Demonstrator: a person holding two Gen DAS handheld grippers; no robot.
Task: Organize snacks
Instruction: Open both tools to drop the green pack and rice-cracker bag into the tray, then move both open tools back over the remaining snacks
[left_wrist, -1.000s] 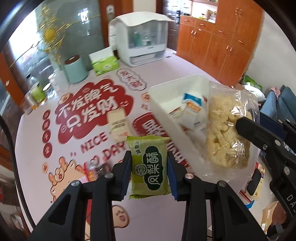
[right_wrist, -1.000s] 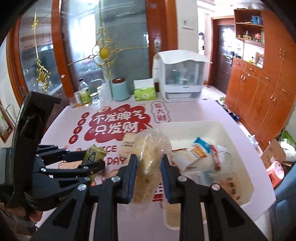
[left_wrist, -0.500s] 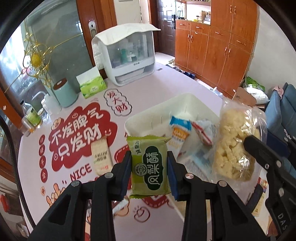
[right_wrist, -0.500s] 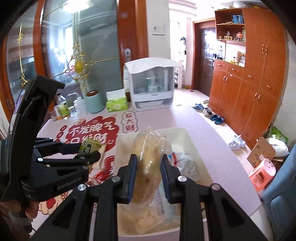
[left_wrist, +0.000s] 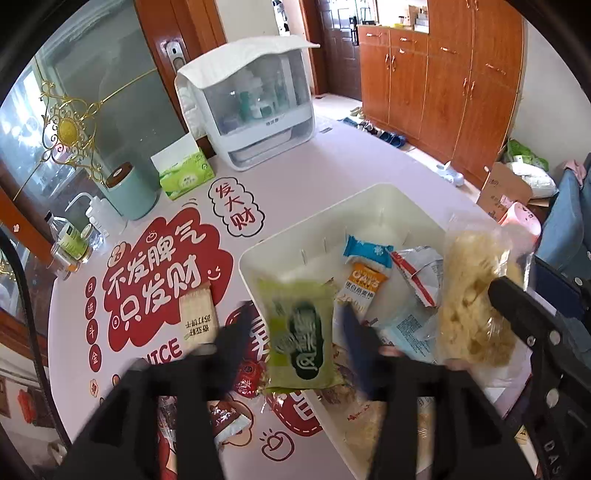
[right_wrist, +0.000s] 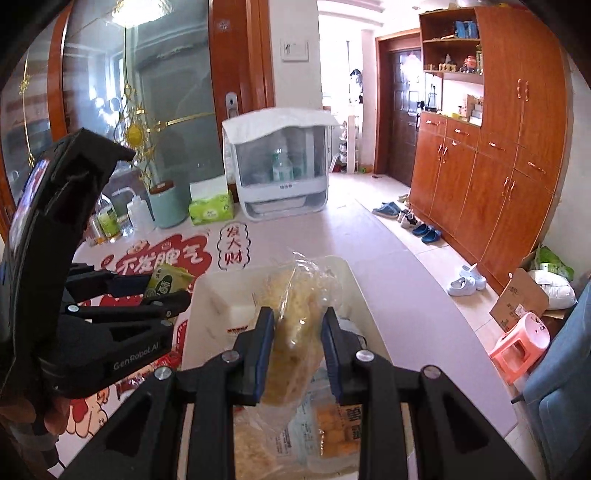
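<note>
My left gripper (left_wrist: 295, 332) is blurred by motion and its fingers stand wide apart. The green pastry packet (left_wrist: 299, 336) sits between them, clear of both pads, over the near-left rim of the white bin (left_wrist: 369, 195). In the right wrist view the left gripper (right_wrist: 162, 288) still has the green packet (right_wrist: 166, 278) between its fingers. My right gripper (right_wrist: 297, 332) is shut on a clear bag of pale crisps (right_wrist: 295, 332) above the bin (right_wrist: 229, 291). The same bag (left_wrist: 476, 295) shows at the right of the left wrist view. Several wrapped snacks lie in the bin.
A beige cracker packet (left_wrist: 197, 314) and red-brown wrapped snacks (left_wrist: 225, 417) lie on the pink table mat left of the bin. A white cabinet (left_wrist: 255, 107), green tissue box (left_wrist: 184, 173), teal canister (left_wrist: 129, 192) and bottles (left_wrist: 70, 240) stand at the table's far side.
My left gripper's fingers have spread apart and the green packet is loose between them over the bin's edge. Both grippers have moved forward over the bin. The right still holds the crisp bag.
</note>
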